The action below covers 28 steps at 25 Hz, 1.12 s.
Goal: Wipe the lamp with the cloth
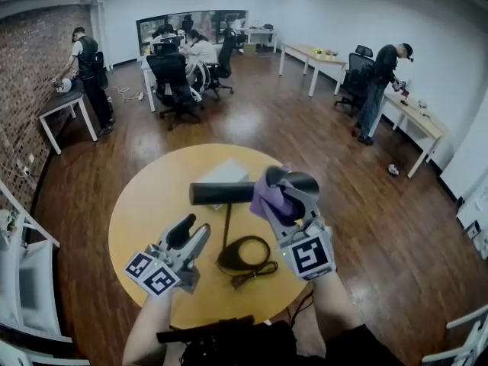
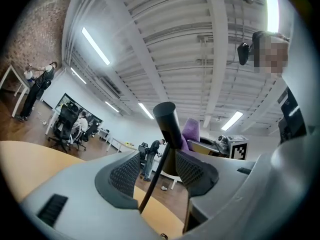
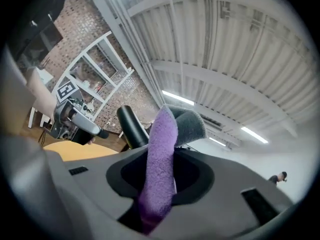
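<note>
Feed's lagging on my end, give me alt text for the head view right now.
The right gripper holds a purple cloth at the right end of a black desk lamp that stands on a round yellow table. The left gripper hovers open at lower left, near the lamp's thin stem. Beyond, people work at desks.

The right gripper (image 1: pixel 284 187) holds a purple cloth (image 1: pixel 268 201) at the head of the black desk lamp (image 1: pixel 221 194). The left gripper (image 1: pixel 191 233) is beside the stem, over the round worktop (image 1: pixel 137 212).

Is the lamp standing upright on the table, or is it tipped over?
Upright: the lamp's base lies flat on the table, and its thin stem rises to the black head.
</note>
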{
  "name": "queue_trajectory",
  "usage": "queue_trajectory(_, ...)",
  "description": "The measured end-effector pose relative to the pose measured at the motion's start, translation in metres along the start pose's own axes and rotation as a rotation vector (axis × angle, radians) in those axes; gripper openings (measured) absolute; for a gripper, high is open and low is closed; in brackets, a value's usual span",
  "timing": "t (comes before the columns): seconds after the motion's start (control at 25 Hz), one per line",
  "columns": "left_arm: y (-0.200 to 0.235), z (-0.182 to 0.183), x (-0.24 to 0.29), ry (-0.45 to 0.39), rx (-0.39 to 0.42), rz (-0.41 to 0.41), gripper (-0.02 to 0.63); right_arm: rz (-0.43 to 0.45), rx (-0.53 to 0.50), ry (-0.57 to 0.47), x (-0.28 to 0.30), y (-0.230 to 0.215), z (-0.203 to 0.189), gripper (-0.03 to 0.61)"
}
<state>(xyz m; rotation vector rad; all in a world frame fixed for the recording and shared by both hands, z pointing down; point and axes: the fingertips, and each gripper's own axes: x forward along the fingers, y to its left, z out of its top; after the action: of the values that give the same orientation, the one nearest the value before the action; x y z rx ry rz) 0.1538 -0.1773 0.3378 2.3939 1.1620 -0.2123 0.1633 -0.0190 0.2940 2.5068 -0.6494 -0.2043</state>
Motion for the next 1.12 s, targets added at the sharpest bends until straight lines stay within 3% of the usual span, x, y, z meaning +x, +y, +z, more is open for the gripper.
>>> queue_trajectory(0.28,-0.001,-0.009,0.016,-0.009,-0.002,0.004,0.209,-0.035,0.205,0.007,-0.024,-0.037,-0.040,0.118)
queue_trajectory(0.64,-0.007,-0.029,0.030,-0.011,0.015,0.051,0.209,-0.033,0.260,0.012,-0.044,-0.069,-0.079,0.118)
queue_trajectory(0.88,-0.004,-0.038,0.025,-0.002,0.050,0.117,0.209,-0.085,0.445,0.015,-0.051,-0.086,-0.087,0.118)
queue_trajectory(1.0,-0.007,-0.041,0.022,-0.033,0.032,0.137,0.209,-0.016,0.362,-0.062,-0.056,-0.070,-0.048,0.118)
queue_trajectory(1.12,-0.001,-0.040,0.015,-0.015,0.024,0.121,0.209,0.093,0.190,-0.112,-0.041,-0.029,-0.003,0.118)
